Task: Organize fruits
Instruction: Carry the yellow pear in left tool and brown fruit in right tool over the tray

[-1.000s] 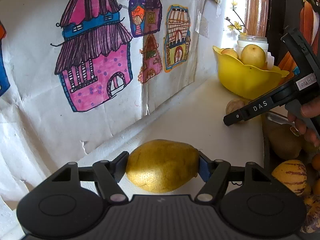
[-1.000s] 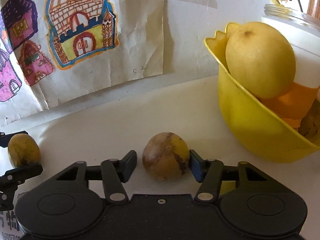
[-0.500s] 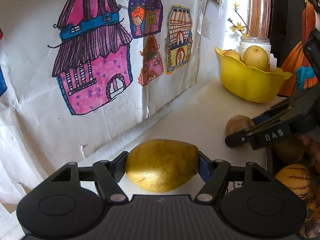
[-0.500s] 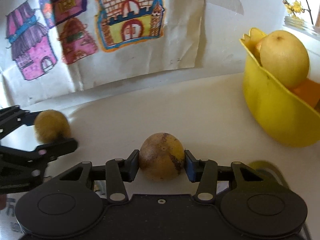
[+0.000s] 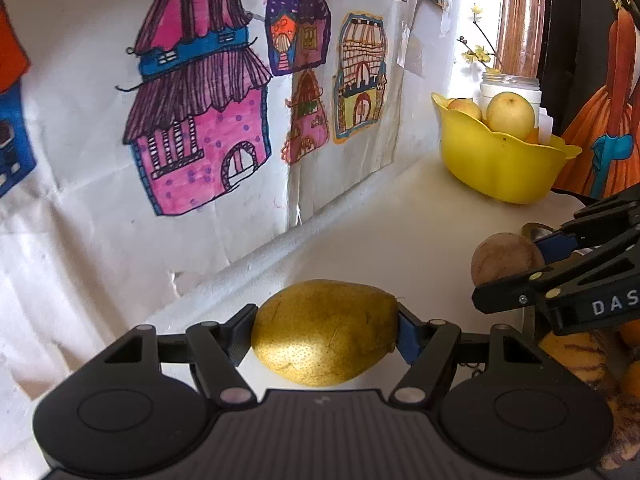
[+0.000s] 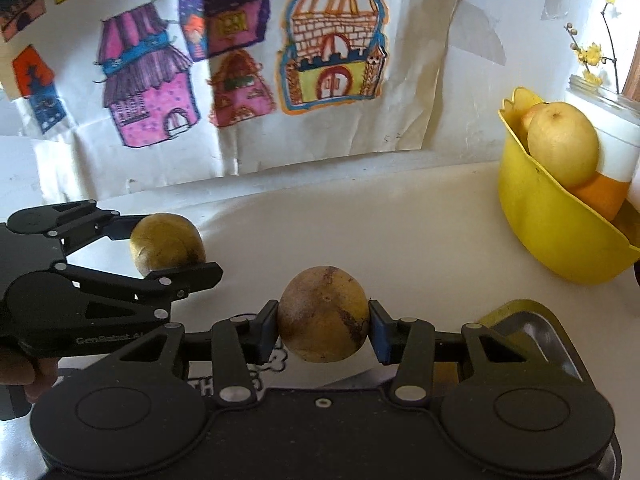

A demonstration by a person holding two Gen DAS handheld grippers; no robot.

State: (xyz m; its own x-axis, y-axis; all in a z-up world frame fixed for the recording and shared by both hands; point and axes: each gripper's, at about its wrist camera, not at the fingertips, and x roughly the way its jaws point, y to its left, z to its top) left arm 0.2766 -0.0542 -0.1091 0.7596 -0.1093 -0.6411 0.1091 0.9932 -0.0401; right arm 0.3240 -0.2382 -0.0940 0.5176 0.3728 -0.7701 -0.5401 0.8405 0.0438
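Window backlight, fisheye-warped, dim foreground

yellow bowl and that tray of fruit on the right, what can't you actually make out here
- Yellow bowl, right wrist view: its contents below the rim are hidden by its own wall; the frame edge cuts its right side.
- Fruit tray: largely hidden by the right gripper holding the brown fruit.
- Striped fruit, left wrist view: covered by the right gripper, cropped at the edge.

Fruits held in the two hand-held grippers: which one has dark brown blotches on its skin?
The round fruit in the right hand-held gripper; the larger pear in the left hand-held gripper is plain yellow with fine speckles.
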